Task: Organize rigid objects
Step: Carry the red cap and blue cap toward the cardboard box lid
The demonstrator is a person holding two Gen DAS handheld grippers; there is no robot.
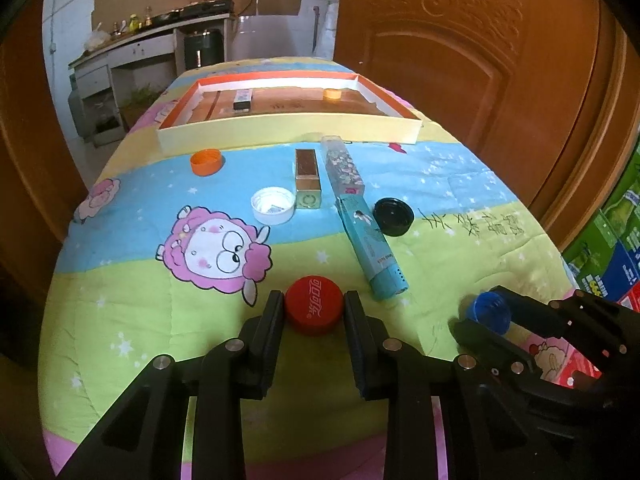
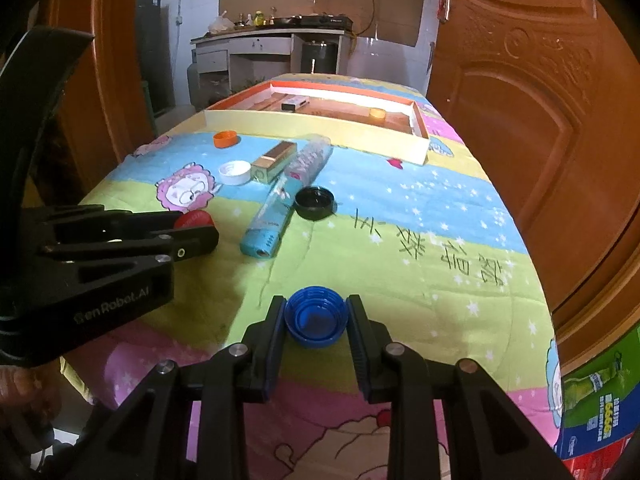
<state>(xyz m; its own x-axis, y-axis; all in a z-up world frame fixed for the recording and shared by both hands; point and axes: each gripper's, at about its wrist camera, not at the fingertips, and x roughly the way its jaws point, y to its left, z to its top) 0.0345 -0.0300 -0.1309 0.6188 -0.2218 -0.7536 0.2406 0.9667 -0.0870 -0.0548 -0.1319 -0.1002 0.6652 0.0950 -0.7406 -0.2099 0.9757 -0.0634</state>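
Left tool: narrowed, both pads pressed against the sides of the red cap, which rests on the quilt-covered tabletop. Right tool: narrowed, pads clamped on the blue cap, hollow side toward the camera. At 12 o'clock from both lies the tray holding a small box and a yellow cap. Only the right view shows the lettering on the left tool's body.
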